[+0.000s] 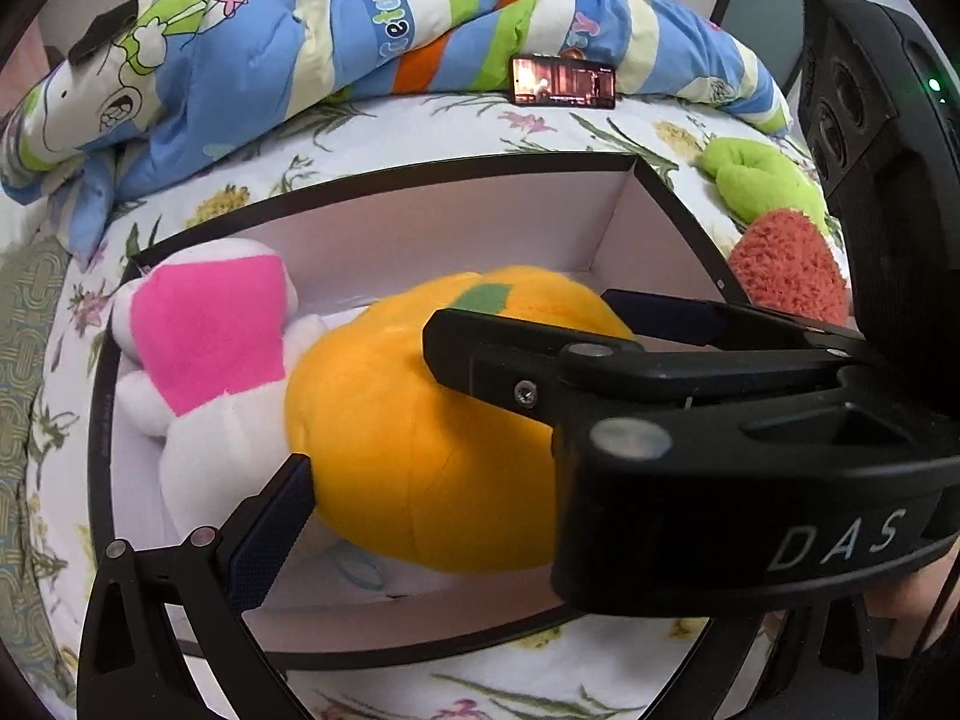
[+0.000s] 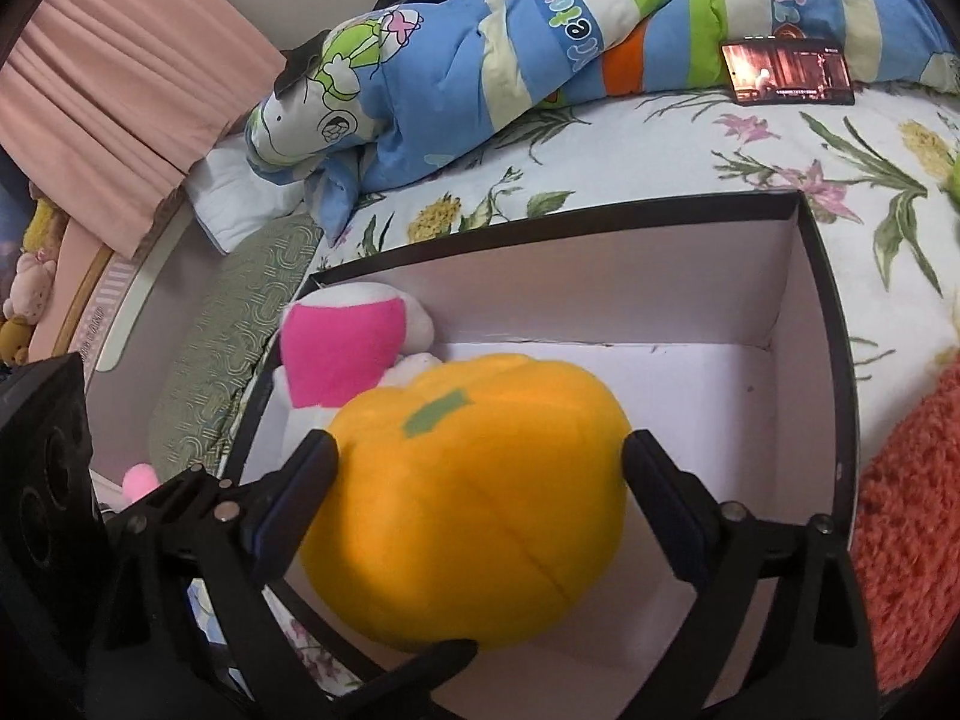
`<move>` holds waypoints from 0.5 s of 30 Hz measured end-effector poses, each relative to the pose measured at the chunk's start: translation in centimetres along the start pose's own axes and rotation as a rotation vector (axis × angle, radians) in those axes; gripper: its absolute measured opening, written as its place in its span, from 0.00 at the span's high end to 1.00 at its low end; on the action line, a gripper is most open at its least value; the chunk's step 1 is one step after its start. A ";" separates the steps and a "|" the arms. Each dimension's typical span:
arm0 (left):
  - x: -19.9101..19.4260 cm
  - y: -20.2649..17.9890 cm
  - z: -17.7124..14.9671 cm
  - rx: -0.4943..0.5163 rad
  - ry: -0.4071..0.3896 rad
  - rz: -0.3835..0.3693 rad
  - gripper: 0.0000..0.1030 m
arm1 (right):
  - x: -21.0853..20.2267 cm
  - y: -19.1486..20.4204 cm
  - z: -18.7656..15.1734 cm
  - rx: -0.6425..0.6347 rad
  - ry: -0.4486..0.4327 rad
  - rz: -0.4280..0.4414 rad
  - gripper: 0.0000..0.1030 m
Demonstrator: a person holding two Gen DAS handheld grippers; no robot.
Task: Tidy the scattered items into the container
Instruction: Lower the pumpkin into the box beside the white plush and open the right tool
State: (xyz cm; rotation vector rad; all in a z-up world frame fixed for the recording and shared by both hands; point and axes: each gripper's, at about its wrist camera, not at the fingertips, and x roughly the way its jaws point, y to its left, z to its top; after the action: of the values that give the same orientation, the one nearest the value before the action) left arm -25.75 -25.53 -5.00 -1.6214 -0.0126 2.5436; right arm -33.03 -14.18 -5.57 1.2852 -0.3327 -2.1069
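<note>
An orange plush pumpkin point(image 2: 474, 498) hangs over the open black-rimmed white box point(image 2: 810, 276), held between the two fingers of my right gripper point(image 2: 480, 480), which is shut on it. The pumpkin also shows in the left wrist view point(image 1: 420, 432), with the right gripper's fingers point(image 1: 480, 354) across it. A white and pink plush point(image 1: 204, 342) lies in the box's left end point(image 2: 342, 354). My left gripper point(image 1: 474, 414) is wide open around the pumpkin; only its left finger point(image 1: 270, 528) shows clearly. A red and green plush strawberry point(image 1: 786, 264) lies on the bed right of the box.
The box point(image 1: 678, 210) sits on a floral bedsheet point(image 2: 630, 144). A striped cartoon quilt point(image 1: 360, 42) is heaped behind it, with a lit phone point(image 1: 564, 83) leaning on it. Pink curtains point(image 2: 120, 96) and small plush toys point(image 2: 24, 300) are at the left.
</note>
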 end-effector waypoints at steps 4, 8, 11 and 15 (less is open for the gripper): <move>-1.0 0.5 -0.4 -0.023 -0.010 0.011 0.00 | -1.2 0.6 -0.3 -0.007 -0.028 0.008 0.06; -3.0 0.5 -1.2 -0.033 -0.024 0.019 0.00 | -3.2 1.0 -0.5 0.007 -0.059 0.033 0.06; -5.0 0.1 -1.8 -0.041 -0.041 0.020 0.00 | -5.0 1.4 -0.8 0.029 -0.079 0.063 0.05; -7.8 -0.9 -2.5 -0.051 -0.068 0.010 0.00 | -7.8 2.8 -1.8 -0.015 -0.087 0.071 0.04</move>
State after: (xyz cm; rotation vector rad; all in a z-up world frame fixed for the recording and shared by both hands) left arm -20.17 -25.63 1.02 -1.5548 -0.0763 2.6259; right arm -27.94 -11.14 0.47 1.1586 -0.3933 -2.1051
